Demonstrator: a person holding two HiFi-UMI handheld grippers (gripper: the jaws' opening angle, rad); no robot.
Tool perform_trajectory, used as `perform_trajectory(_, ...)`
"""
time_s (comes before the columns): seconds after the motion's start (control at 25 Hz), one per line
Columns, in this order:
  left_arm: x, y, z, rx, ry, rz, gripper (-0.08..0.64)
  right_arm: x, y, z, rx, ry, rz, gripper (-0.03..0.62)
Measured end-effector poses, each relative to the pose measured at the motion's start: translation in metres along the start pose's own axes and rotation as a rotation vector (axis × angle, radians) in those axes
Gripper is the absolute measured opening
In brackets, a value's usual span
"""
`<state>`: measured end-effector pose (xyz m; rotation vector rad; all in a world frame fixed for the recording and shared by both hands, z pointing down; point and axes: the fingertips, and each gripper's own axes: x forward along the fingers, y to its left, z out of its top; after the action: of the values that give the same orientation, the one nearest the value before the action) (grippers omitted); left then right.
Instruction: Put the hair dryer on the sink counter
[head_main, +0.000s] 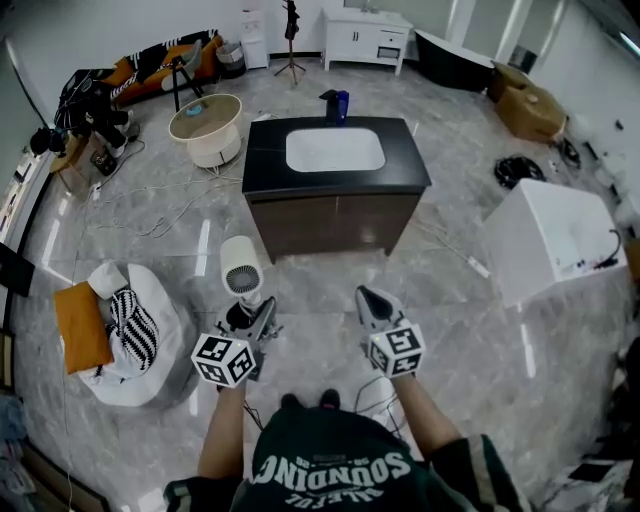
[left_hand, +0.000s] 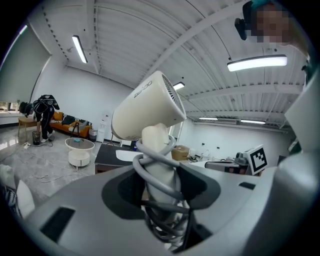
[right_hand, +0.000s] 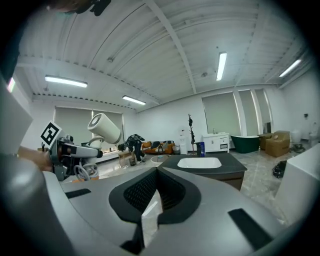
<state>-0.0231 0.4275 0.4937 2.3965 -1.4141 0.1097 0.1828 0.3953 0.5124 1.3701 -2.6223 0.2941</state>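
The white hair dryer (head_main: 241, 268) stands upright in my left gripper (head_main: 250, 312), barrel on top. In the left gripper view the jaws are shut on its handle (left_hand: 159, 165), and the grey cord (left_hand: 150, 172) is wound round that handle. The hair dryer (right_hand: 105, 128) also shows at the left of the right gripper view. My right gripper (head_main: 372, 303) is beside it, shut, with nothing between its pads (right_hand: 150, 200). The sink counter (head_main: 265, 160), black-topped with a white basin (head_main: 335, 150), is straight ahead across a strip of floor.
A blue bottle (head_main: 341, 104) stands at the counter's back edge. A round white side table (head_main: 207, 128) is left of the counter, a white beanbag (head_main: 140, 345) with an orange cushion near my left, a white box (head_main: 555, 240) to the right. Cables (head_main: 170, 210) lie on the marble floor.
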Motion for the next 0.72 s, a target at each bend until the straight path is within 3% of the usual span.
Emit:
perform_trajectory(0.4, 0.041, 0.000, -0.005, -0.013, 0.024, 0.005, 0.183, 0.025, -0.035, -0.004, 0.005, 0.028, 0.022, 0.000)
perform_trajectory(0.72, 0.112, 0.049, 0.007, -0.015, 0.016, -0.026, 0.183, 0.097, -0.066, 0.003, -0.005, 0.026, 0.005, 0.000)
